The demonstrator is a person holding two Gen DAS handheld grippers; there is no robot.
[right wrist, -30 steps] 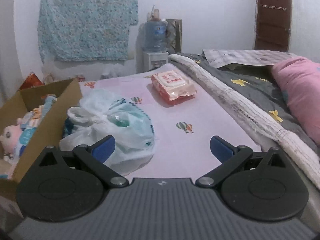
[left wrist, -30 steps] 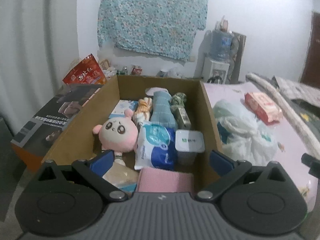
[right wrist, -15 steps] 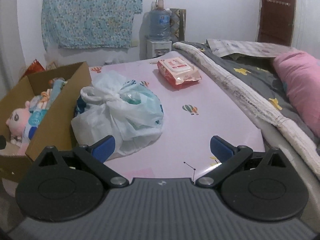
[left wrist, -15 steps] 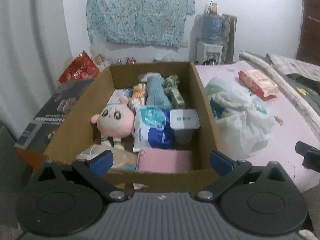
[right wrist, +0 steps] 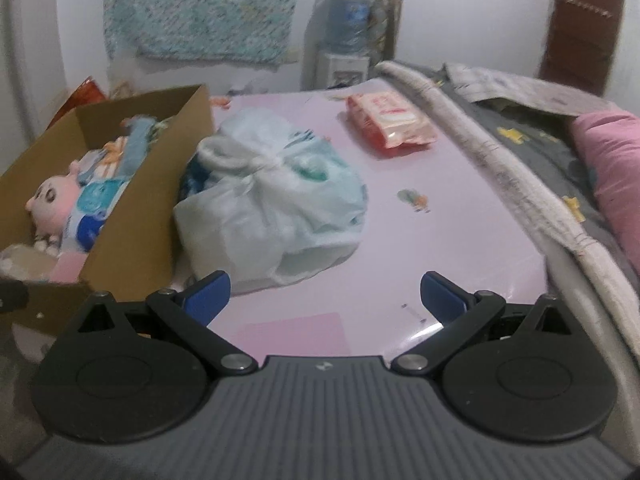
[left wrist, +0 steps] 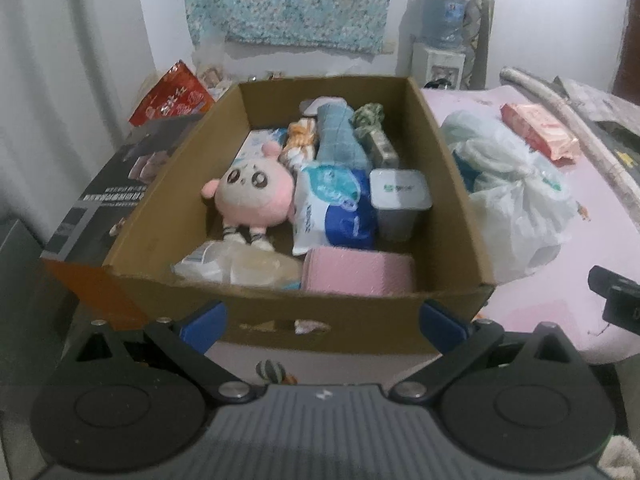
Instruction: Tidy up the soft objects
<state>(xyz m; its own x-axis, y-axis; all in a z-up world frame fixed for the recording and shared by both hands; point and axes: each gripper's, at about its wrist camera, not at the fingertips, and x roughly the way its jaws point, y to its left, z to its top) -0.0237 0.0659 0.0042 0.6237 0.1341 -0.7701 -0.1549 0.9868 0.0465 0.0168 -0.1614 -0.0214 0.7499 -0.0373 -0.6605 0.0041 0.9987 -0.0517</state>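
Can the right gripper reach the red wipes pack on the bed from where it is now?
Probably yes: the right gripper is open, and bare pink sheet leads to the red wipes pack; the white plastic bag sits off to the left.

The cardboard box [left wrist: 256, 320] is packed wall to wall: pink plush doll [left wrist: 254, 196], blue tissue pack [left wrist: 336, 204], grey tub [left wrist: 400, 200] and pink folded cloth [left wrist: 358, 272], leaving only slim gaps between them. The knotted plastic bag [right wrist: 272, 200] presses against the box's right wall. Beyond it, open pink sheet [right wrist: 420, 248] runs to the red wipes pack [right wrist: 390, 124].
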